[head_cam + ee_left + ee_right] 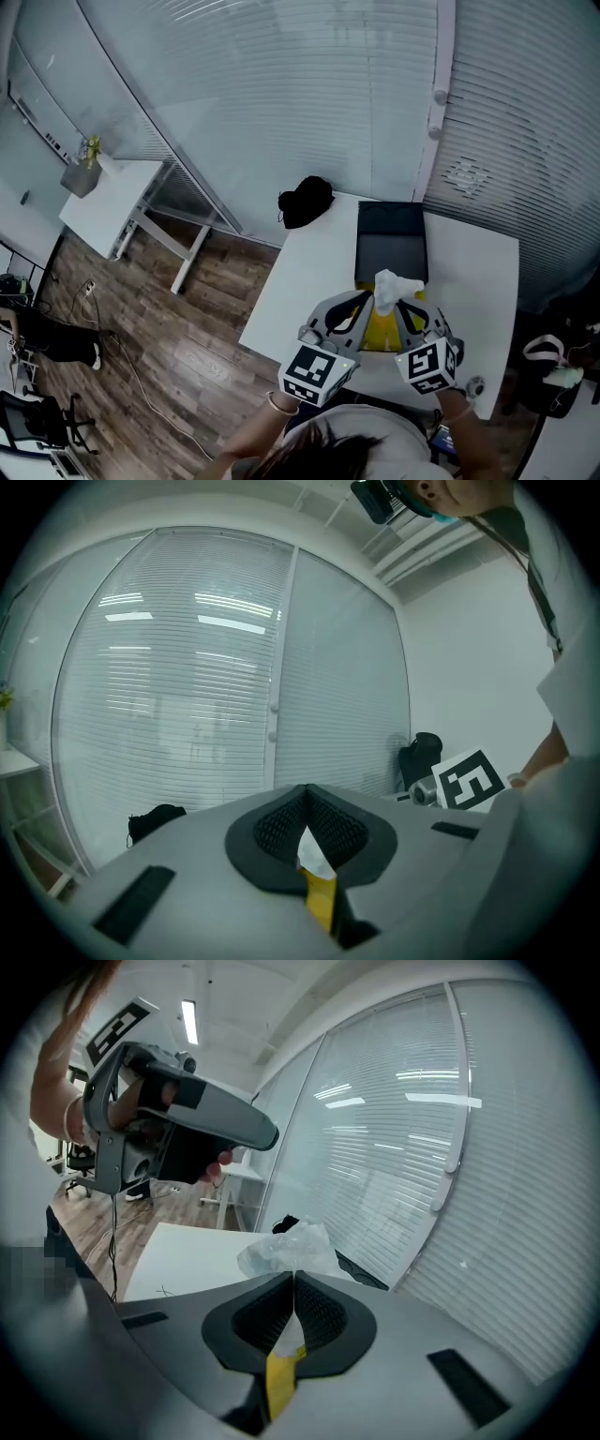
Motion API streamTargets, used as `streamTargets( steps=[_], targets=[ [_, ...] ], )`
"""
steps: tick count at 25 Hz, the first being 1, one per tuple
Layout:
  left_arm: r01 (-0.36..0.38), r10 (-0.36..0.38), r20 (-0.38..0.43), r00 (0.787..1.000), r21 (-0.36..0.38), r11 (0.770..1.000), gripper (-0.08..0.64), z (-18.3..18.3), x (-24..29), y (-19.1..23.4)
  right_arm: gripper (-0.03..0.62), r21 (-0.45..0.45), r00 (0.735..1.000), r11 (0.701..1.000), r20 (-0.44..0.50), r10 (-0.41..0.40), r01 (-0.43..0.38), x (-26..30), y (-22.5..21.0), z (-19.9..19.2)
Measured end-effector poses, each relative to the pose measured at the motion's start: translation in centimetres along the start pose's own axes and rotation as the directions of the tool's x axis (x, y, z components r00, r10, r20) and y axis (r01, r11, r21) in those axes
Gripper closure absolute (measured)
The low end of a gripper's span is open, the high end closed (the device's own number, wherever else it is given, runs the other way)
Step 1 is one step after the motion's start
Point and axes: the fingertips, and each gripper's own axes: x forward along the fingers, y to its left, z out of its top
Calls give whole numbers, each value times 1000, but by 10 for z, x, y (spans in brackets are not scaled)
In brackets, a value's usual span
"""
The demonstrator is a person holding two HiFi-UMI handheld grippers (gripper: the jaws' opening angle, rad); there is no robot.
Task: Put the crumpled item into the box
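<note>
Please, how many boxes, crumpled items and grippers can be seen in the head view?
black box: 1
crumpled item: 1
grippers: 2, the left gripper and the right gripper, both shut on the crumpled item
Total: 4

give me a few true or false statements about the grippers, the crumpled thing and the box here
1. The left gripper and the right gripper are both shut on the crumpled item. True.
2. The crumpled item lies inside the box. False: the grippers hold it at the box's near end.
3. The crumpled item is white and yellow. True.
4. The box is white. False: it is black and stands on a white table.
</note>
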Motion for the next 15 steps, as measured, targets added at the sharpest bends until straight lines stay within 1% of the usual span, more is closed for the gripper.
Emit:
streamTargets(
  steps=[7,15],
  targets=[
    [39,-39,-19,999,2,999,543,-9,4,2,561,-39,996,998,-76,46,-49,24,16,-25],
    [37,-38,-22,999,-31,999,543,-16,11,14,561,-52,982,991,-147,117,-126,51,31,-52]
  ],
)
